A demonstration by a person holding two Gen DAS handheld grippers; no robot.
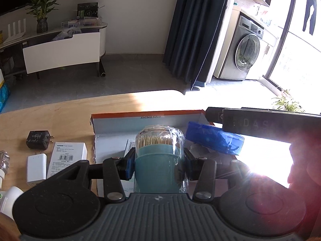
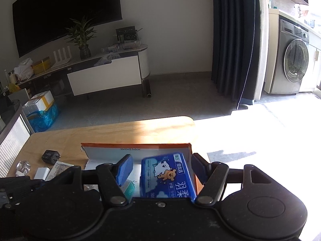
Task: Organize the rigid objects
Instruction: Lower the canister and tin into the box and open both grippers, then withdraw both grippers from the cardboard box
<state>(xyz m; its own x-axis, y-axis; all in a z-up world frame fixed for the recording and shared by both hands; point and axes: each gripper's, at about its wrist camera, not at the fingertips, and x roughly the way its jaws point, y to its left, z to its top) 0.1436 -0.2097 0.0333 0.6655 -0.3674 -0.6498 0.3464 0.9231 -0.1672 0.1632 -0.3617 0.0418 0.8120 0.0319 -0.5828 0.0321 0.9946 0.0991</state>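
On the table's (image 1: 60, 108) left lie a black plug adapter (image 1: 38, 140) and a white charger (image 1: 36, 169). My left gripper (image 1: 158, 160) is clamped on a teal toothpick jar (image 1: 159, 152), held over the orange-rimmed box (image 1: 144, 114). My right gripper (image 2: 162, 168) stands apart around the blue tissue pack (image 2: 168, 177) at the box's right side; pads not pressing.
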